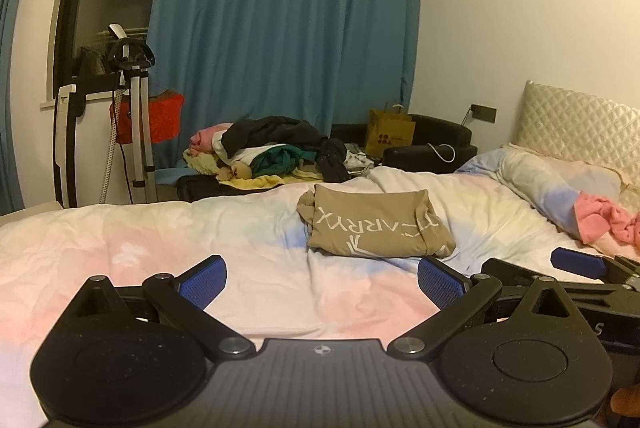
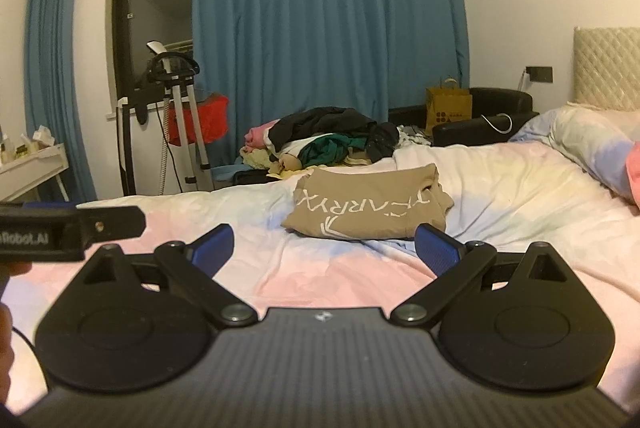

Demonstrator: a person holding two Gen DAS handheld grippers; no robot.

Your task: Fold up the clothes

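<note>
A tan garment with white lettering lies folded in a flat packet on the pastel bed cover. It also shows in the right wrist view. My left gripper is open and empty, held above the cover a short way in front of the garment. My right gripper is open and empty, just short of the garment's near edge. Each gripper shows at the side of the other's view.
A heap of unfolded clothes lies beyond the far side of the bed. A pink cloth lies by the pillow at right. A garment steamer stand, a brown paper bag and blue curtains stand behind.
</note>
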